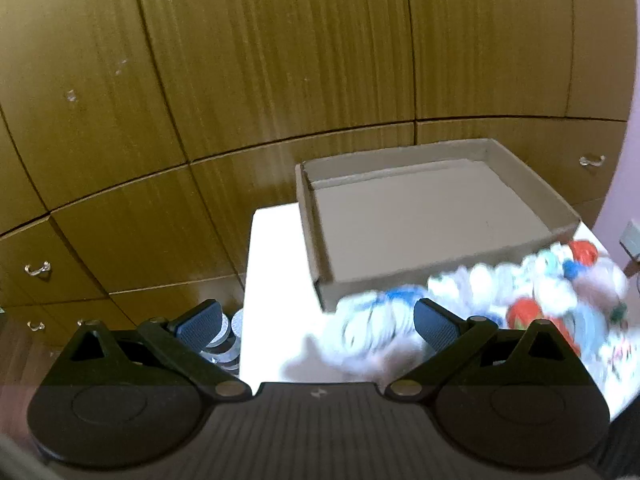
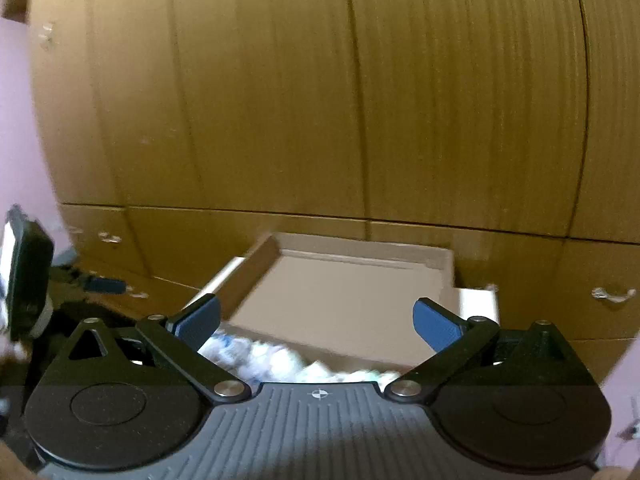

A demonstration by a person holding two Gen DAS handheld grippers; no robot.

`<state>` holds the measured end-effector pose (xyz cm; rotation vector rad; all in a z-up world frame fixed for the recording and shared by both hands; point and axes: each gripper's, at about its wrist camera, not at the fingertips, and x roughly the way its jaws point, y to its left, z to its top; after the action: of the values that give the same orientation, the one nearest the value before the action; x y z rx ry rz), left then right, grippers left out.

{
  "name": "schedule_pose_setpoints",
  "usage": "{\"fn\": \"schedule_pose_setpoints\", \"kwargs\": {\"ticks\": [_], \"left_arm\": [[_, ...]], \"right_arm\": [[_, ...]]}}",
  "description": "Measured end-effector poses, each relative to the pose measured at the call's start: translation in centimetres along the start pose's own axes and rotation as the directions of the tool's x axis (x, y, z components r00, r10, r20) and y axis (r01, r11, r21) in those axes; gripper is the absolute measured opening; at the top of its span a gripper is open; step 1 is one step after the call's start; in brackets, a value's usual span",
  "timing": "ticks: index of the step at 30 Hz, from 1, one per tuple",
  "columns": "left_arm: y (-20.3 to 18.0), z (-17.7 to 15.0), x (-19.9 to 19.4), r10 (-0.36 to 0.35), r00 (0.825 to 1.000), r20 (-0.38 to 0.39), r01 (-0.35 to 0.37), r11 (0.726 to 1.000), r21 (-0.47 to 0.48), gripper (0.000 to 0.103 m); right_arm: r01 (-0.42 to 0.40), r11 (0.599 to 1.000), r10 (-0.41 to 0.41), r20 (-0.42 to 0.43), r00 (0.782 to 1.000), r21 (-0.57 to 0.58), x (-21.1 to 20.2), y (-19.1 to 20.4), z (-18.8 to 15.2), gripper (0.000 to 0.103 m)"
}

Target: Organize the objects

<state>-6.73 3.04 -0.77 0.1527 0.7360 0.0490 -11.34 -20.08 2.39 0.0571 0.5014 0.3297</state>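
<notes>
Low in both frames, the left gripper (image 1: 318,322) and right gripper (image 2: 316,320) stand spread wide, holding nothing. Mid-frame, a shallow cardboard box (image 1: 520,176) sits empty on a white table (image 1: 276,280). At lower right a blurred pile (image 1: 500,296) of white, blue and red items lies just beside it, too smeared to identify.

Shallow brown cardboard box (image 1: 420,216): open top, nothing inside, flat on white desk (image 1: 276,280), far end toward wooden cabinets at 12 o'clock. Heap of small objects (image 1: 500,300) at box's 5 o'clock, touching near wall: white, blue, red, teal pieces, blurred, kinds unreadable. Right wrist view: same box (image 2: 344,300), pale heap (image 2: 280,360) at 6 o'clock.
</notes>
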Motion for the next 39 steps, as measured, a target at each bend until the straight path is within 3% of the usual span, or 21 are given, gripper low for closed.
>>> {"fn": "schedule_pose_setpoints", "kwargs": {"ticks": [2, 9, 17, 25, 28, 30, 32, 34, 37, 39], "left_arm": [[0.4, -1.4, -0.6, -0.007, 1.0, 0.002, 0.007, 1.0, 0.004, 0.102], [1.5, -4.8, -1.0, -0.03, 0.999, -0.03, 0.03, 0.999, 0.02, 0.102], [2.0, -7.0, 0.7, -0.117, 0.99, -0.084, 0.125, 0.988, 0.095, 0.102], [1.8, -7.7, 2.3, -0.187, 0.977, -0.099, 0.202, 0.962, 0.181, 0.099], [2.1, -7.9, 2.8, -0.213, 0.971, -0.108, 0.231, 0.953, 0.194, 0.09], [2.4, -8.0, 3.1, -0.231, 0.966, -0.117, 0.25, 0.948, 0.199, 0.074], [2.6, -8.0, 3.4, -0.259, 0.958, -0.124, 0.279, 0.942, 0.188, 0.07], [2.8, -8.0, 3.4, -0.279, 0.953, -0.121, 0.297, 0.938, 0.179, 0.067], [2.7, -8.0, 3.4, -0.295, 0.949, -0.116, 0.312, 0.932, 0.183, 0.061], [2.7, -8.0, 3.4, -0.31, 0.944, -0.112, 0.326, 0.93, 0.171, 0.04]], "right_arm": [[-0.01, 1.0, 0.01, -0.044, 0.999, -0.013, 0.3, 0.1, -2.1, 0.102], [-0.023, 0.999, 0.025, -0.056, 0.998, 0.04, -0.7, 1.0, -7.2, 0.102], [-0.162, 0.973, 0.141, -0.132, 0.981, -0.164, 2.0, 8.0, -8.7, 0.102], [-0.177, 0.952, 0.118, -0.232, 0.965, -0.25, 4.9, 10.3, -9.9, 0.101], [-0.177, 0.954, 0.112, -0.258, 0.96, -0.243, 5.3, 10.1, -10.1, 0.099], [-0.171, 0.955, 0.102, -0.273, 0.956, -0.243, 5.6, 10.0, -10.2, 0.096], [-0.181, 0.954, 0.106, -0.294, 0.95, -0.24, 6.0, 10.0, -10.4, 0.079], [-0.166, 0.953, 0.082, -0.311, 0.947, -0.253, 6.6, 10.1, -10.6, 0.071], [-0.167, 0.955, 0.079, -0.334, 0.939, -0.244, 7.4, 9.7, -10.8, 0.069], [-0.169, 0.953, 0.077, -0.338, 0.938, -0.251, 7.4, 9.8, -10.8, 0.068]]}}
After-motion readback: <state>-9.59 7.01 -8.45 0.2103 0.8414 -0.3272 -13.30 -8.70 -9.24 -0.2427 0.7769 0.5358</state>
